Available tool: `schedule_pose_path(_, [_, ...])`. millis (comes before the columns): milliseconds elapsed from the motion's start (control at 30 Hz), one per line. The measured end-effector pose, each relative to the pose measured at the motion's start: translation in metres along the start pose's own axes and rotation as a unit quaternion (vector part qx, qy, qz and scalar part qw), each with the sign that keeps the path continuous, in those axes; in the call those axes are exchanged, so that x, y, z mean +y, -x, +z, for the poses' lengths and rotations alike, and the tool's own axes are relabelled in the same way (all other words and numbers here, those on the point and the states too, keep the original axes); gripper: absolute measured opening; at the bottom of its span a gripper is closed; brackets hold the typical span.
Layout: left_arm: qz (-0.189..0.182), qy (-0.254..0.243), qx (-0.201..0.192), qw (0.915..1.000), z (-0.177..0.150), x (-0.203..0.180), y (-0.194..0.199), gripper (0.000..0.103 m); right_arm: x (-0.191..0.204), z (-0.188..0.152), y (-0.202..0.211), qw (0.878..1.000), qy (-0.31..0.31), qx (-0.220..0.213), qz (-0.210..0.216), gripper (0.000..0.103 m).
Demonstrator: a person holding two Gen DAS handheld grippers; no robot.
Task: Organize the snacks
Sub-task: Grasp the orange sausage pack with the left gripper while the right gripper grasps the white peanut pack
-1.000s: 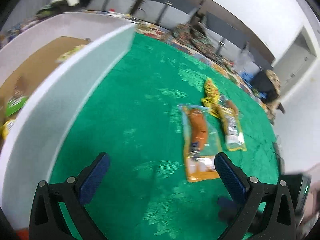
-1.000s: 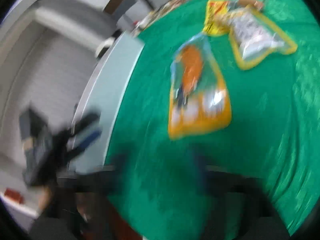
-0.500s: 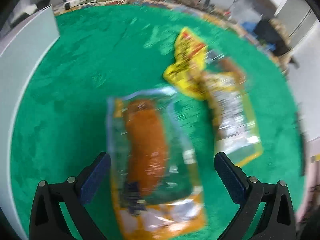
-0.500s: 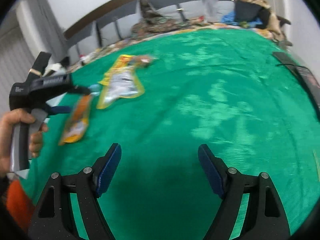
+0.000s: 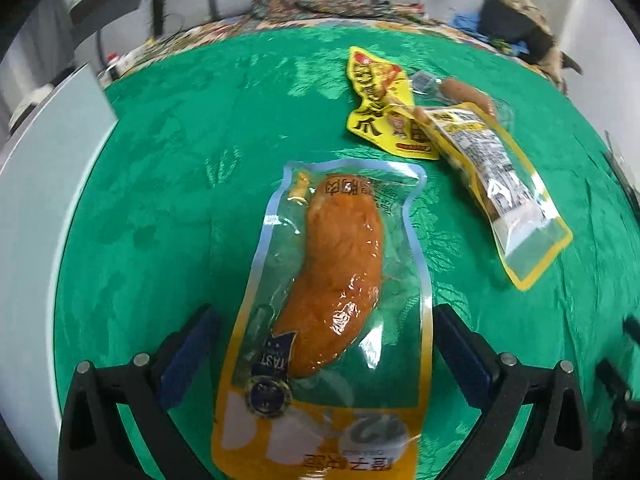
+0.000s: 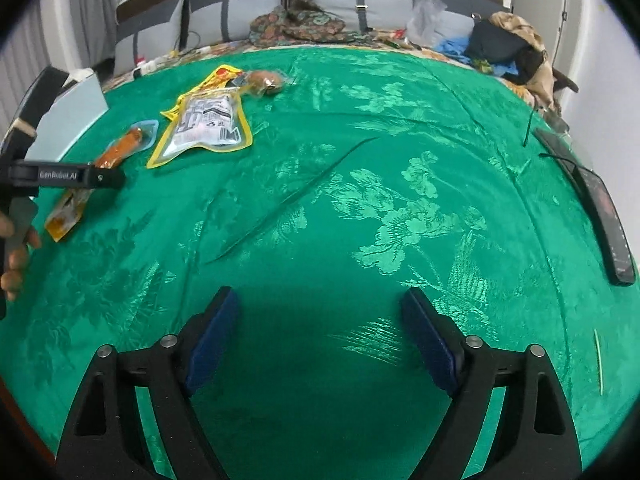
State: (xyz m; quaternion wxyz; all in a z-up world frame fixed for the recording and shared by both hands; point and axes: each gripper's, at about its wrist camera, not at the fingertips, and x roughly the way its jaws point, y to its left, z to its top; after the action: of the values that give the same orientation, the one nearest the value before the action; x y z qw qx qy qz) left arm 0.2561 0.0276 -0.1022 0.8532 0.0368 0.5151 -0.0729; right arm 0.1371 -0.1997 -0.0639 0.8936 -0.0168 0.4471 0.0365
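Note:
A clear and orange snack packet (image 5: 332, 276) with an orange sausage-like piece inside lies flat on the green cloth. My left gripper (image 5: 326, 344) hangs over its lower half, open, one finger on each side, pads not touching it. Beyond it lie a yellow printed packet (image 5: 378, 96), a clear yellow-edged packet (image 5: 504, 184) and a small brown snack (image 5: 466, 92). My right gripper (image 6: 326, 344) is over bare cloth, its jaws opening with nothing between them. In the right wrist view the orange packet (image 6: 120, 148) sits far left under the left gripper (image 6: 64, 176).
A white box wall (image 5: 44, 184) stands along the left edge of the table. A black flat device (image 6: 600, 208) lies at the right edge. A person's hand (image 6: 16, 256) grips the left tool. Cushions and clutter line the far side.
The left gripper swung away from the white box and came down over the orange packet, which now lies between its fingers. The right gripper swung right onto open cloth.

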Motion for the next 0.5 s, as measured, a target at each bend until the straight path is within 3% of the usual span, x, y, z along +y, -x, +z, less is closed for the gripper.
schedule_pose_path(133, [-0.011,-0.019,0.025,0.9994,0.018,0.008,-0.011,0.103,-0.001,-0.001,0.0,1.0,0.0,0.0,0.0,0.088])
schedule_pose_path(400, [0.005,0.014,0.055,0.9984,0.045,0.013,-0.031,0.102,-0.002,-0.001,-0.001,1.0,0.003,0.0,0.003,0.09])
schedule_pose_path(433, [0.008,0.013,0.047,0.9988,0.044,0.014,-0.029,0.097,-0.002,-0.001,-0.001,1.0,0.01,0.001,0.007,0.091])
schedule_pose_path(467, [0.003,0.008,0.034,0.9994,0.043,0.014,-0.025,0.076,-0.003,0.0,-0.001,1.0,0.02,0.007,0.014,0.09])
schedule_pose_path(500, [0.003,-0.002,0.017,0.9998,0.04,0.013,-0.018,0.071,-0.004,0.004,-0.002,0.999,0.026,0.02,0.02,0.09])
